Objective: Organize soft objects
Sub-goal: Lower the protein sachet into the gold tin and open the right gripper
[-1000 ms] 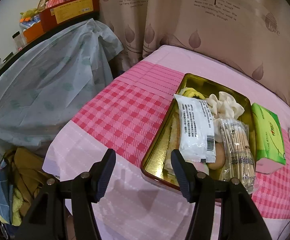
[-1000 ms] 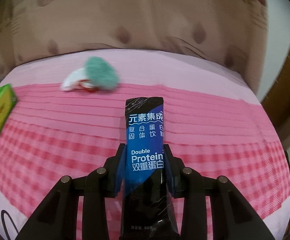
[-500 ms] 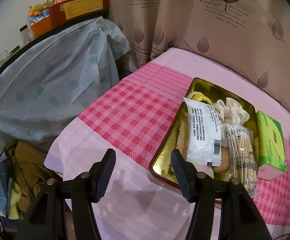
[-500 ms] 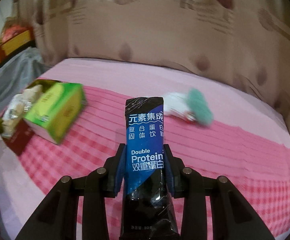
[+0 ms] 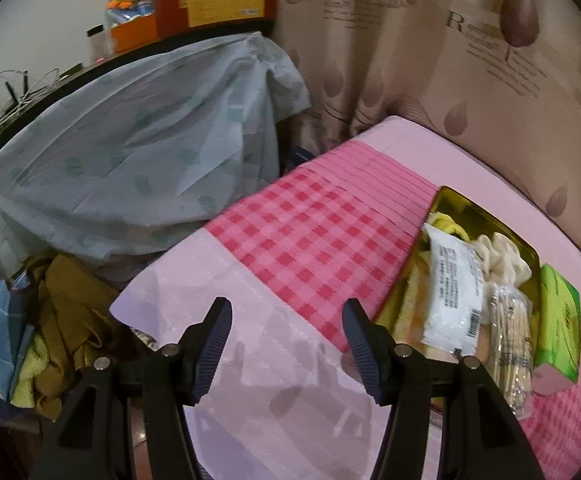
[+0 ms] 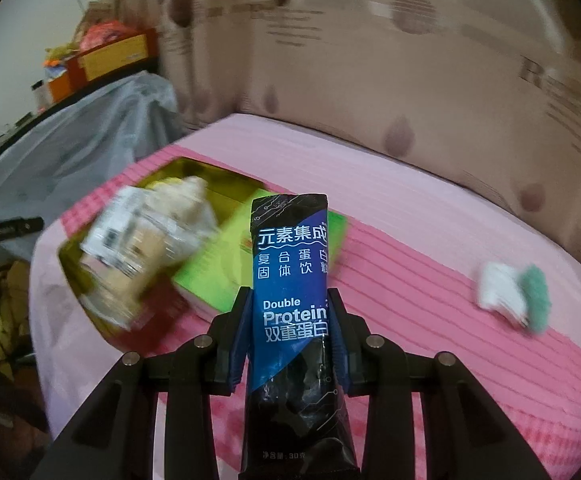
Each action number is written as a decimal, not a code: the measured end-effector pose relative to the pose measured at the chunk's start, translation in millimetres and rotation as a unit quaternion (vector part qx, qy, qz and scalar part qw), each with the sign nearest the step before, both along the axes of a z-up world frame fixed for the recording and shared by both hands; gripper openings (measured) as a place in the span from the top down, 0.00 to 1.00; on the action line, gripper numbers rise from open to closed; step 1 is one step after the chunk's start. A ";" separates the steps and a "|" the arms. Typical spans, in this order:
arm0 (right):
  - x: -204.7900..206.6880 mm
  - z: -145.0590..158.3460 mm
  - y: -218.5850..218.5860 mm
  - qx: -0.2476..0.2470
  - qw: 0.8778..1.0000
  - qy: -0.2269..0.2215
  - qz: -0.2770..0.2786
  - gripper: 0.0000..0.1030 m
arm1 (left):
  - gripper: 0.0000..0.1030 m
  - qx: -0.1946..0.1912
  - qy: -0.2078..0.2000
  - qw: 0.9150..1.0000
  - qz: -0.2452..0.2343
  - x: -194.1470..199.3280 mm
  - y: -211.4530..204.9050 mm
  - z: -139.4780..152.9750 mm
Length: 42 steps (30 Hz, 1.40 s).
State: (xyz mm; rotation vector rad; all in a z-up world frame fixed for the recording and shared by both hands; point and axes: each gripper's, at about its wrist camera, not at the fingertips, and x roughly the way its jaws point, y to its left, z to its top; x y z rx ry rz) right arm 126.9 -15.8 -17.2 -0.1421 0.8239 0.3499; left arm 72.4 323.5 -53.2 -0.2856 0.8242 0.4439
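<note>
Gripping the blue protein sachet [image 6: 292,280] upright, the right tool [image 6: 290,320] faces a blurred gold tray [image 6: 194,168]; only this view shows the green-white scrunchie [image 6: 514,296]. Released, the left tool [image 5: 286,344] sees the tray's white packet [image 5: 456,284], swabs [image 5: 510,332], and the green tissue pack [image 5: 558,320] beside it.

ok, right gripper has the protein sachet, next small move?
Probably carry the sachet left and forward over the gold tray, then lower it. The right gripper has its jaws shut on it, held above the bedspread short of the tray. The tray already holds other packets, with the tissue pack beside it. The left gripper is open and empty.
</note>
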 end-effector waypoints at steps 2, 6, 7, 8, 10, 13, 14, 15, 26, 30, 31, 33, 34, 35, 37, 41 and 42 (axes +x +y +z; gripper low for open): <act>7.4 3.8 20.5 0.009 1.000 0.001 0.016 0.69 | 0.43 0.004 0.003 1.000 0.006 -0.3 1.1 -0.1; 18.9 7.2 58.4 0.025 0.999 0.008 0.043 0.69 | 0.43 0.017 0.003 1.000 0.008 0.1 0.4 2.4; 21.3 6.9 66.1 0.028 0.998 0.011 0.048 0.69 | 0.43 0.019 0.002 1.000 0.007 0.3 -0.2 2.6; 24.1 6.0 73.9 0.029 0.998 0.013 0.053 0.69 | 0.43 0.020 0.002 1.000 0.006 0.2 -0.4 2.8; 30.7 2.8 92.4 0.027 0.997 0.019 0.064 0.69 | 0.43 0.020 0.001 1.000 0.004 0.1 -0.4 3.5; 41.4 -4.0 113.4 0.027 0.996 0.031 0.074 0.69 | 0.43 0.022 0.000 1.000 0.002 0.7 -0.2 3.7; 44.3 -6.5 118.9 0.025 0.996 0.035 0.076 0.69 | 0.43 0.022 0.000 1.000 0.001 0.7 -0.3 3.8; 47.9 -9.8 125.4 0.021 0.996 0.038 0.076 0.69 | 0.43 0.023 0.001 1.000 0.000 1.1 -0.3 3.7; 73.1 -33.4 151.6 -0.022 0.996 0.050 0.073 0.68 | 0.43 0.034 0.000 0.999 -0.008 2.6 -4.8 5.1; 69.6 -35.4 152.9 -0.023 0.996 0.044 0.075 0.64 | 0.43 0.037 -0.002 0.999 -0.012 2.8 -6.6 5.9; 68.5 -34.2 151.7 -0.017 0.996 0.043 0.075 0.59 | 0.43 0.037 -0.002 0.999 -0.012 2.8 -7.4 6.0; 66.1 -31.2 149.7 -0.004 0.996 0.039 0.077 0.49 | 0.43 0.038 -0.002 0.999 -0.014 3.1 -9.2 6.4; 64.0 -28.4 148.2 0.001 0.996 0.036 0.076 0.45 | 0.43 0.039 -0.003 0.999 -0.015 3.1 -10.1 6.6; 61.5 -25.4 146.4 0.005 0.997 0.032 0.076 0.42 | 0.43 0.039 -0.004 0.999 -0.015 3.0 -10.5 6.9; 56.9 -20.2 142.5 0.012 0.997 0.027 0.076 0.40 | 0.43 0.040 -0.004 0.999 -0.019 2.9 -11.9 7.2; 44.8 -8.8 129.1 0.039 0.996 0.020 0.073 0.36 | 0.43 0.042 -0.002 0.999 -0.024 3.9 -14.8 7.0; 42.1 -7.1 125.4 0.043 0.996 0.019 0.073 0.36 | 0.43 0.044 -0.002 0.999 -0.025 4.2 -16.0 6.9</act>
